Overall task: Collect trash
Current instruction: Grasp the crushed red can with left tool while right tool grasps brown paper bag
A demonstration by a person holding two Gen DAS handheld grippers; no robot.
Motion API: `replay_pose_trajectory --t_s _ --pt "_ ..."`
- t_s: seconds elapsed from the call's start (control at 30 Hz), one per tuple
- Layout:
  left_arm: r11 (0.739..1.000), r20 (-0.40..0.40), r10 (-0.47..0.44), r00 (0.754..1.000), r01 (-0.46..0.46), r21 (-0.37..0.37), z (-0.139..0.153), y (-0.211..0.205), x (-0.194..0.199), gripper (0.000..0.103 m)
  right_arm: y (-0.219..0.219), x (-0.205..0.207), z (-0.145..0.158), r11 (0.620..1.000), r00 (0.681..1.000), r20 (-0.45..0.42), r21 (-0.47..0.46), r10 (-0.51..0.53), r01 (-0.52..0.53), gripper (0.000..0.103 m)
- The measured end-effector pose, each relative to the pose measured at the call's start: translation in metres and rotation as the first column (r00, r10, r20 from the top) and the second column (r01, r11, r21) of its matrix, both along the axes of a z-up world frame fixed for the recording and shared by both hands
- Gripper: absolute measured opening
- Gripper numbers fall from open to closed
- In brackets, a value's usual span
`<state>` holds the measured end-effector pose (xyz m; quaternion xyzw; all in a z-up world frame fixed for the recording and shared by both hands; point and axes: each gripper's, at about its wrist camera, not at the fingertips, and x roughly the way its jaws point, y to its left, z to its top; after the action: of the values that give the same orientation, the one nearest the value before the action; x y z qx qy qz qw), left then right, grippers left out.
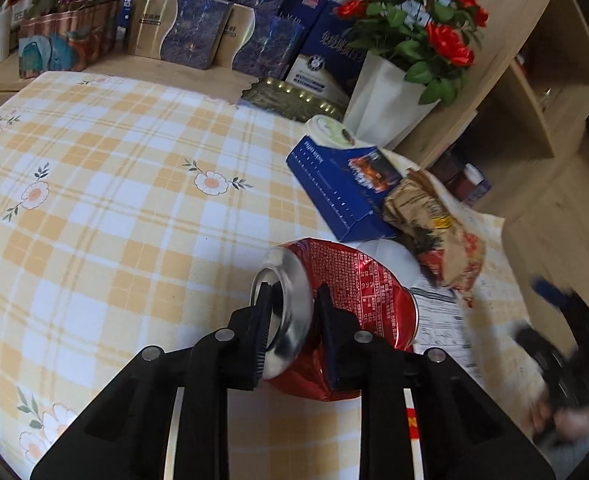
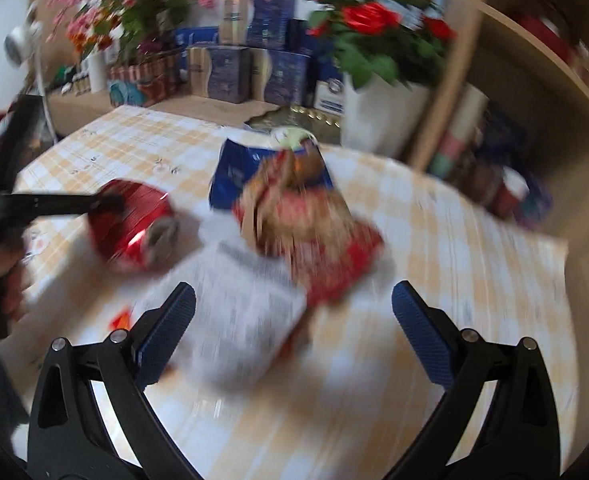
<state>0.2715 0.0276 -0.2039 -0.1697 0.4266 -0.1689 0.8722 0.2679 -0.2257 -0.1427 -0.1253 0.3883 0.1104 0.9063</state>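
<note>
A: Could any writing be read?

B: Small white print was seen on the red can point(image 1: 346, 300), too fine to be read.

A: Where was the can held?

B: At lower centre, on its side, clamped at its rim end by the left gripper point(image 1: 292, 316).

A: And the right gripper point(image 2: 294, 320)?

B: It was spread wide, nothing held, above a printed paper point(image 2: 250, 320). Bare checked tablecloth point(image 1: 94, 200) was left open at the left.

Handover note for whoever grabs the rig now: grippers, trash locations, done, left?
Left gripper: shut on the crushed red can, which lies on the checked tablecloth.
Right gripper: open, empty, above the printed paper.
Also on the table: blue carton, crumpled snack wrapper.
Done: can gripped. No bin in view.
Left: lift the can, collect paper, wrapper, carton.
</note>
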Motion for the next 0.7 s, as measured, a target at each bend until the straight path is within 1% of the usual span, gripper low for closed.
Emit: replay_pose_trajectory --t_s 0.07,0.13,0.2,0.3,0.37,0.4,0.43,0.5,0.6,0.7 --pt "1.0 0.008 0.007 1.0 -0.006 -0.025 0.006 0.007 -0.006 0.022 0.017 0.029 -0.007 0.998 0.999 -0.026 -0.051 0.029 -0.03 0.097" --pt "0.999 0.014 0.017 1.0 -0.016 -0.048 0.011 0.016 -0.012 0.022 0.031 0.05 -0.016 0.994 0.998 -0.044 -0.104 0.039 -0.044 0.097" --pt "0.997 0.021 0.025 0.999 -0.023 -0.073 0.016 0.026 -0.02 0.022 0.038 0.072 -0.029 0.993 0.994 -0.106 -0.113 0.017 -0.029 0.097" --pt "0.996 0.035 0.029 0.999 -0.026 -0.08 0.023 0.036 -0.032 0.022 0.038 0.087 -0.044 0.99 0.988 -0.148 -0.139 -0.04 0.019 0.097" --pt "0.996 0.044 0.032 0.999 -0.028 -0.08 0.026 0.041 -0.038 0.022 0.037 0.091 -0.048 0.992 0.985 -0.164 -0.123 -0.055 0.034 0.096" --pt "0.996 0.046 0.034 0.998 -0.03 -0.085 0.028 0.044 -0.041 0.022 0.037 0.091 -0.048 0.991 0.986 -0.158 -0.125 -0.061 0.041 0.087" --pt "0.995 0.046 0.037 0.998 -0.033 -0.092 0.029 0.047 -0.044 0.022 0.036 0.089 -0.046 0.991 0.986 -0.15 -0.122 -0.065 0.047 0.083" --pt "0.993 0.047 0.039 0.998 -0.034 -0.112 0.032 0.052 -0.05 0.022 0.033 0.082 -0.038 0.994 0.99 -0.127 -0.097 -0.067 0.055 0.08" --pt "0.993 0.054 0.028 0.998 -0.021 -0.117 0.037 0.055 -0.058 0.022 0.031 0.064 -0.019 0.996 0.997 -0.055 -0.071 -0.052 0.048 0.079" --pt "0.992 0.063 0.019 0.998 -0.011 -0.123 0.043 0.054 -0.069 0.022 0.027 0.038 0.008 0.999 0.999 0.02 -0.029 -0.034 0.034 0.079"
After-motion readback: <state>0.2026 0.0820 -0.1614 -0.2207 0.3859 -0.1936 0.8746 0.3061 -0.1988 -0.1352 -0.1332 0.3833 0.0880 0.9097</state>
